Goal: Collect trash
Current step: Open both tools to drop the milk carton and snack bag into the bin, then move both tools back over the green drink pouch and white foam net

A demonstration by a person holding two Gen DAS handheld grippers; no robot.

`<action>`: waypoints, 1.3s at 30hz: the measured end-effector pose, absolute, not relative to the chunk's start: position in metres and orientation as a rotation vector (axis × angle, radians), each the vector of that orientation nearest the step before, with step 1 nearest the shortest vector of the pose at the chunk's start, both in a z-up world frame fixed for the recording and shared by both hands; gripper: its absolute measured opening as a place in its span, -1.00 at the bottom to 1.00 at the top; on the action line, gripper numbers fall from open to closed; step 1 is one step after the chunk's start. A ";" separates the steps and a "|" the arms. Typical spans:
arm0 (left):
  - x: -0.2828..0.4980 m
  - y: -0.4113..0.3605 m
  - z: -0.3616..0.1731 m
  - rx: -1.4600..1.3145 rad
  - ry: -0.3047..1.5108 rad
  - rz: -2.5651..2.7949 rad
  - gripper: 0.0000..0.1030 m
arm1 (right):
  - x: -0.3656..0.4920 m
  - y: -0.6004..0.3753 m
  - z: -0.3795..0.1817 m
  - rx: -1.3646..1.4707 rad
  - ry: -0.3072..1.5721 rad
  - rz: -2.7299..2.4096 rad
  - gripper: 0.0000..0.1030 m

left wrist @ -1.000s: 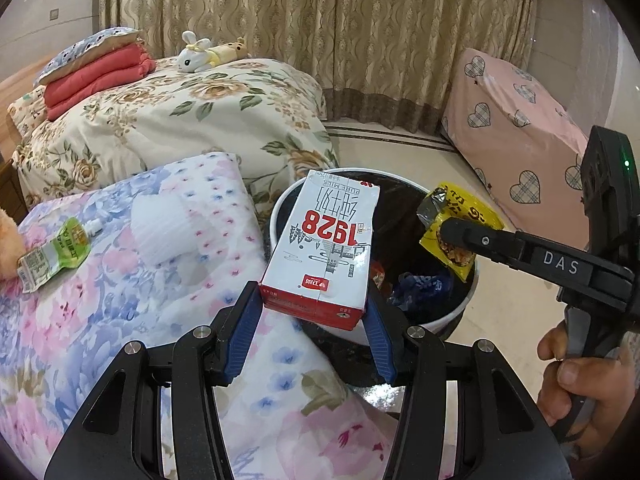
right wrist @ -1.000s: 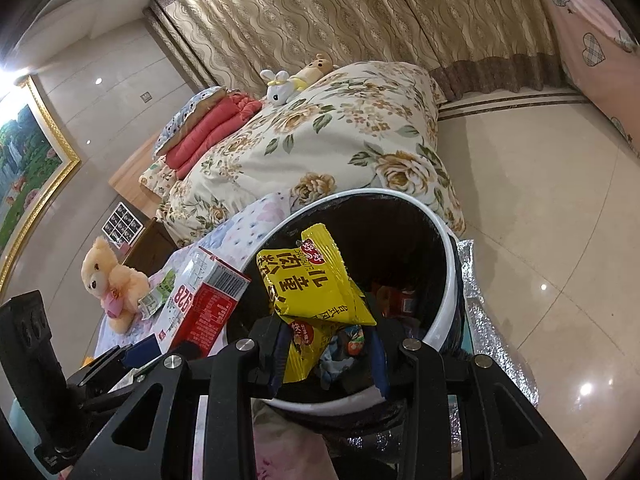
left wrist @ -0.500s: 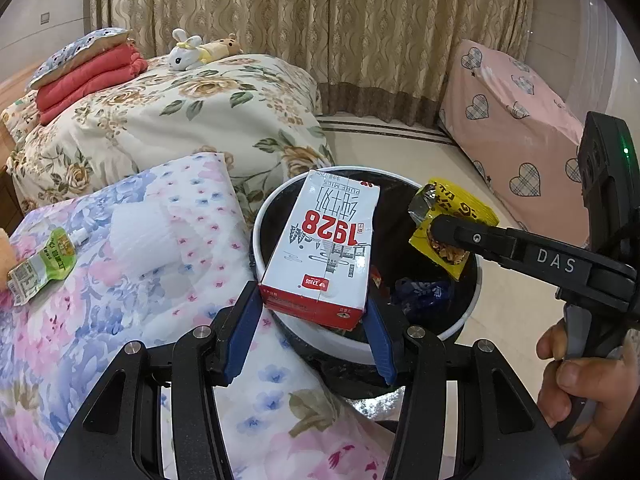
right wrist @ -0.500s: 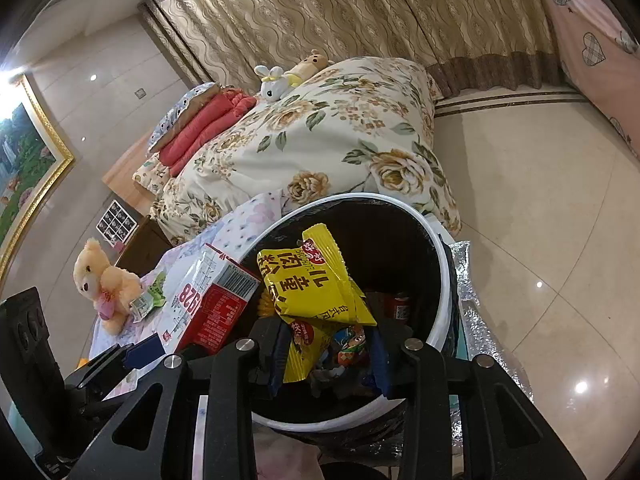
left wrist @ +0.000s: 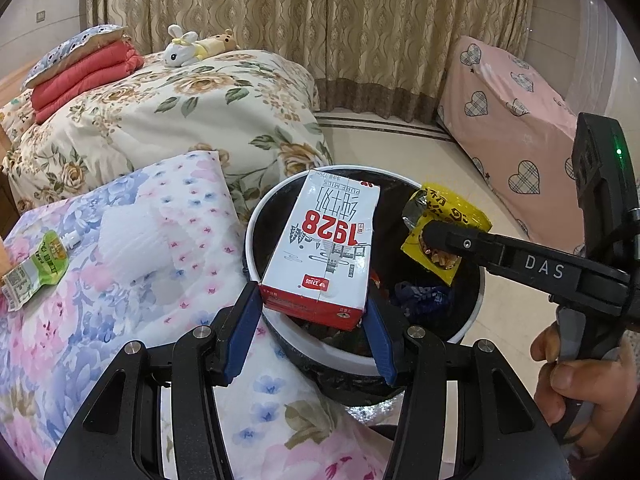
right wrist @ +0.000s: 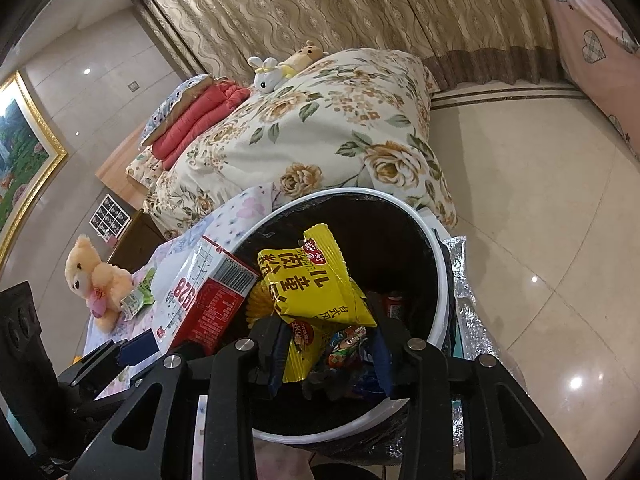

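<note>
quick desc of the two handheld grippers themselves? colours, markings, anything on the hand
Both are matte black frames with silver screw heads. The left gripper has blue finger pads. The right gripper has dark blue pads too; seen from the left wrist view, its side reads "DAS" in white, a green LED glows on the rear block, and a bare hand with no visible sleeve grips the handle.

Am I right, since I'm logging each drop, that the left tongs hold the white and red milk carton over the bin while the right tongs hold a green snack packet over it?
Not quite: the right tongs grip a yellow snack packet, not a green one, as the right wrist view shows. The left tongs do hold the white and red milk carton over the white-rimmed, black-lined bin.
</note>
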State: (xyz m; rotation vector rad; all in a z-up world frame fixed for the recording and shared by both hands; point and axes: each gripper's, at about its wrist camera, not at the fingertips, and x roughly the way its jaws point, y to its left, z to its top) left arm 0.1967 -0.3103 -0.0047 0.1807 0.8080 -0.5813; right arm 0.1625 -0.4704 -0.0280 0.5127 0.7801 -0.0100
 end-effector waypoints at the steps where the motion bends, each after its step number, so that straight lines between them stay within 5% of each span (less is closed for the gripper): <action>1: 0.197 -0.311 -0.005 0.182 0.811 -0.580 -0.03 | 0.162 -0.472 -0.029 0.519 0.783 -0.010 -0.26; 7: 0.201 -0.312 -0.008 0.172 0.835 -0.578 -0.02 | 0.162 -0.476 -0.029 0.550 0.788 -0.015 0.02; 10: 0.200 -0.310 -0.007 0.165 0.831 -0.579 0.00 | 0.161 -0.476 -0.026 0.567 0.780 -0.019 0.32; 39: 0.184 -0.150 -0.024 -0.044 0.853 -0.355 0.23 | 0.147 -0.374 -0.002 0.454 0.731 0.110 0.56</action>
